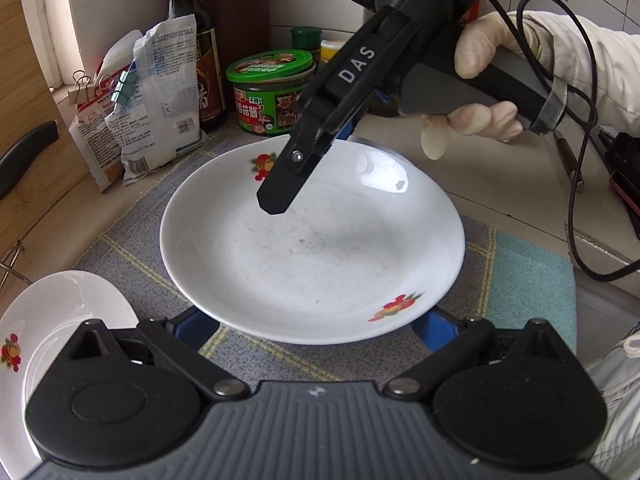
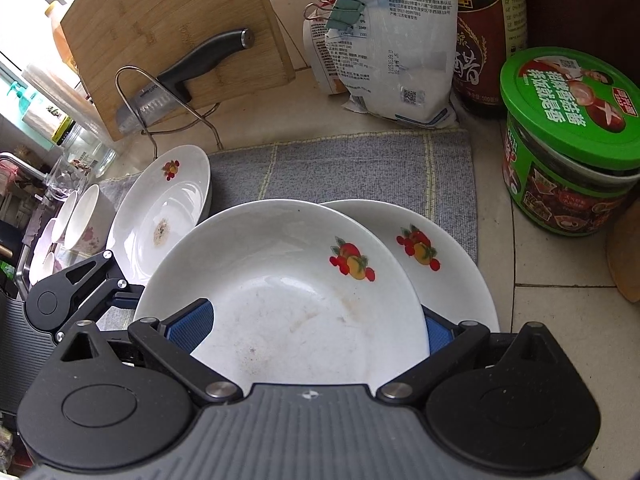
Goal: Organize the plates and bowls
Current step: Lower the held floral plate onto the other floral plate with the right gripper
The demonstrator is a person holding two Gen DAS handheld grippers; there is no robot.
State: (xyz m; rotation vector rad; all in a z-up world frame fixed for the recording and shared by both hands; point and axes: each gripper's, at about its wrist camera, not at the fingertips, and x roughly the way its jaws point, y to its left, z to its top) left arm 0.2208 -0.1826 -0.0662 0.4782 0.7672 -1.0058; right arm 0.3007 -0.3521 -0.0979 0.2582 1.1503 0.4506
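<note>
A white fruit-print plate point(image 1: 312, 248) lies on the grey mat point(image 1: 132, 256), filling the left wrist view. My left gripper point(image 1: 316, 328) is open at its near rim, which covers the fingertips. My right gripper point(image 1: 276, 200), in a gloved hand, points down over the plate's far left part. In the right wrist view my right gripper point(image 2: 316, 320) is open, and a stained plate point(image 2: 280, 300) hides its fingertips. This plate overlaps a second plate point(image 2: 444, 256). A third plate point(image 2: 160, 216) sits to the left. My left gripper point(image 2: 128, 292) reaches the stained plate's left rim.
A green-lidded jar point(image 2: 568, 140), a dark sauce bottle point(image 2: 488, 40) and clipped bags point(image 2: 392, 52) crowd the back. A cutting board point(image 2: 168, 36) with a knife point(image 2: 188, 76) stands in a wire rack. Small bowls point(image 2: 84, 216) sit at the left by the sink. A cable point(image 1: 580, 200) trails at the right.
</note>
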